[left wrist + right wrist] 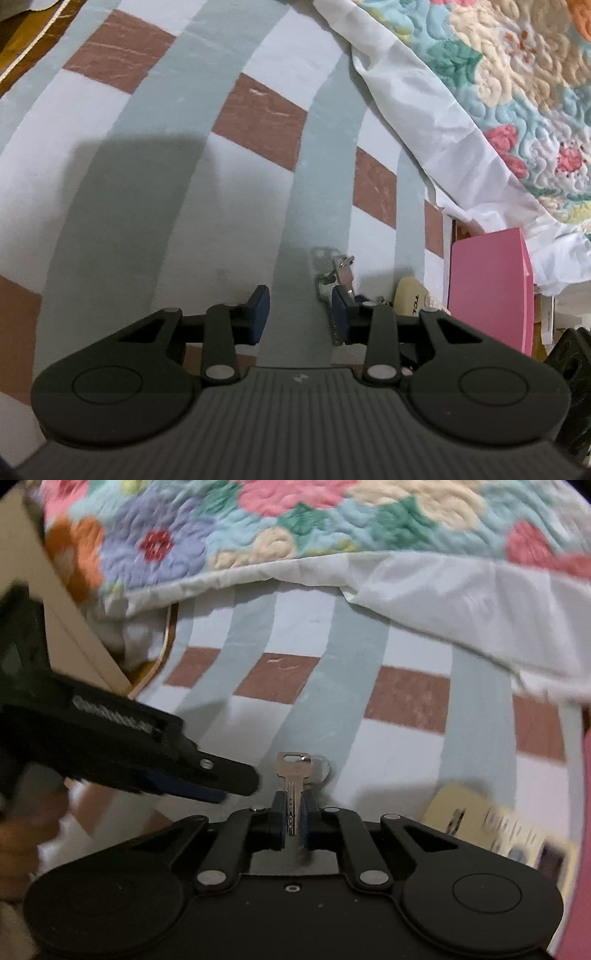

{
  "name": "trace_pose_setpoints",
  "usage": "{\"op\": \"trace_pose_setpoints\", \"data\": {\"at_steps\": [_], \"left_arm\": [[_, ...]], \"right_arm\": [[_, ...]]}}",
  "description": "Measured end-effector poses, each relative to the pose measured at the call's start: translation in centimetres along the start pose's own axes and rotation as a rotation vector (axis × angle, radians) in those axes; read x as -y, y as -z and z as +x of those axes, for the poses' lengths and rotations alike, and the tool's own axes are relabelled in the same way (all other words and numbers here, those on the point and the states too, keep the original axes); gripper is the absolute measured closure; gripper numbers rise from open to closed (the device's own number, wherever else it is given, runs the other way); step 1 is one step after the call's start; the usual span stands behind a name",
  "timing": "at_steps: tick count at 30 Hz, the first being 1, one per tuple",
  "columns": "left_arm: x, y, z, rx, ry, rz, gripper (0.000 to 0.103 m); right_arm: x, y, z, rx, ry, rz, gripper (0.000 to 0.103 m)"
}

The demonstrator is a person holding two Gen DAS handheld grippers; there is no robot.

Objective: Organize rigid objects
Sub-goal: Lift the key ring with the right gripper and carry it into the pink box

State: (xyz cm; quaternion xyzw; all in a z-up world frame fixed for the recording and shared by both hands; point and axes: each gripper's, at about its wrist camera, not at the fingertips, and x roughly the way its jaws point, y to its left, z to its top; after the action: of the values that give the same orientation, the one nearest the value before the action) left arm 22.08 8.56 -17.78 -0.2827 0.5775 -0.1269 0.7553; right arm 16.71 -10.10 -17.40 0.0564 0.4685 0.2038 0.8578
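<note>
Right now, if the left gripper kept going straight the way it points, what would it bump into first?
Probably just the checked rug. The left gripper is open with nothing between its fingers, and the keys sit slightly to the right of its line. Depth is hard to judge.

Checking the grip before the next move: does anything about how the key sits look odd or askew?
Slightly odd. The right tool clamps the key by its blade, so the head and ring stick out forward. It sits straight, not askew. The left tool is open and holds nothing. Blur hides finer detail.
</note>
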Motion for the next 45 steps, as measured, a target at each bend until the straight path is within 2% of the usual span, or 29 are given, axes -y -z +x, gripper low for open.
{"op": "trace_pose_setpoints", "data": {"at_steps": [4,8,11,12,14,15,17,22,31,40,45], "left_arm": [[0.1,0.1,0.0,-0.006,0.034,-0.012,0.068],[-0.4,0.0,0.3,-0.035,0.109,-0.077,0.068],[-0.6,0.2,0.6,-0.052,0.121,-0.103,0.069],[-0.7,0.2,0.6,-0.050,0.123,-0.106,0.071],[-0.7,0.3,0.9,-0.057,0.143,-0.102,0.094],[-0.6,0.3,1.0,-0.061,0.147,-0.097,0.095],[-0.3,0.5,1.0,-0.054,0.134,-0.064,0.100],[1.1,0.9,0.2,-0.047,0.149,-0.012,0.101],[6.7,2.6,-4.0,0.008,0.187,0.173,0.101],[13.8,5.7,-7.8,0.080,0.211,0.391,0.101],[18.2,6.8,-8.9,0.072,0.263,0.466,0.101]], "right_arm": [[0.8,0.8,-0.4,0.001,-0.067,0.121,0.092],[0.9,1.4,-0.6,-0.004,-0.093,0.146,0.092],[1.0,1.7,-0.7,-0.007,-0.109,0.162,0.092],[1.0,1.9,-0.8,-0.006,-0.114,0.168,0.092],[1.1,2.1,-0.9,-0.009,-0.124,0.178,0.092],[1.1,2.2,-0.9,-0.009,-0.125,0.182,0.092],[1.2,2.4,-1.0,-0.010,-0.123,0.188,0.092],[1.3,2.4,-2.3,0.011,-0.125,0.208,0.092],[1.0,2.0,-8.6,0.119,-0.109,0.180,0.092],[0.6,2.1,-15.9,0.227,-0.009,0.070,0.092],[1.6,2.1,-20.2,0.284,0.049,0.059,0.092]]}}
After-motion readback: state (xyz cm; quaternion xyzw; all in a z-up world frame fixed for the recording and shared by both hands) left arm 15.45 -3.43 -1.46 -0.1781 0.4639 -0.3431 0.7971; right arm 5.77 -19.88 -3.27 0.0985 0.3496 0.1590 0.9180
